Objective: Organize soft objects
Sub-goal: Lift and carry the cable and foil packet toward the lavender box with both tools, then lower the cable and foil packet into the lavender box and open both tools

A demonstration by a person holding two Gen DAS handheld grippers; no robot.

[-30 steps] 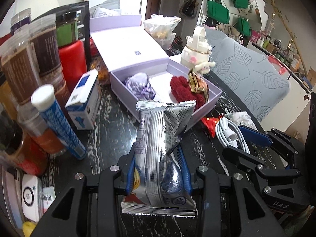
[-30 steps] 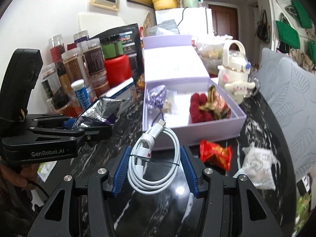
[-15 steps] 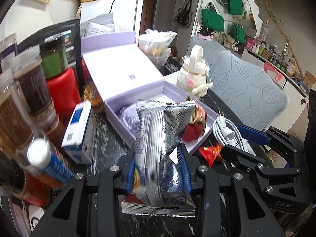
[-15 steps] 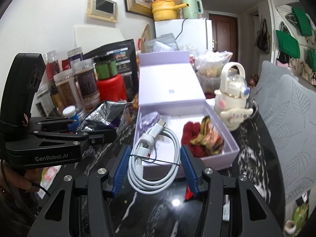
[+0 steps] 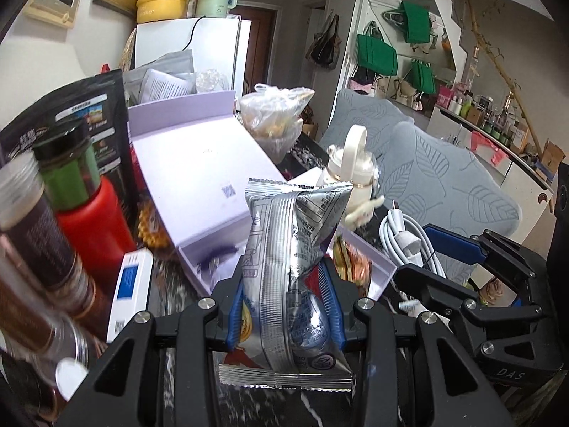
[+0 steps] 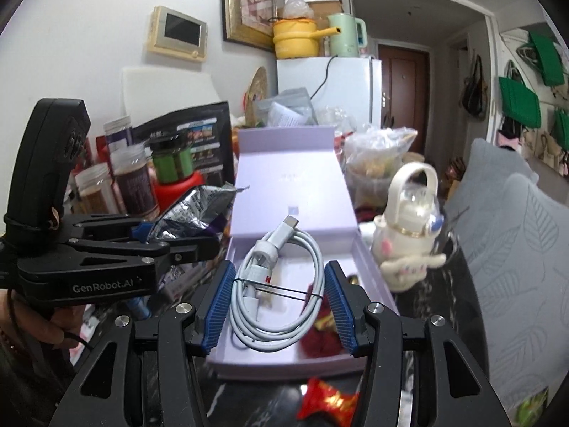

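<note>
Right tool [image 6: 277, 306] pinching coiled cable [image 6: 275, 284] directly above open box [image 6: 284, 363]; left tool [image 5: 284, 306] pinching snack bag [image 5: 288, 267], just short of box.

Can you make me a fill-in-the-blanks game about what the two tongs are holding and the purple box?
1. The left tongs squeeze a silver snack ____.
2. The right tongs hold a coiled cable whose color is ____.
3. The lid of the purple box is ____.
4. The pot on top of the fridge is colored ____.

Missing words: bag; white; open; yellow
</note>
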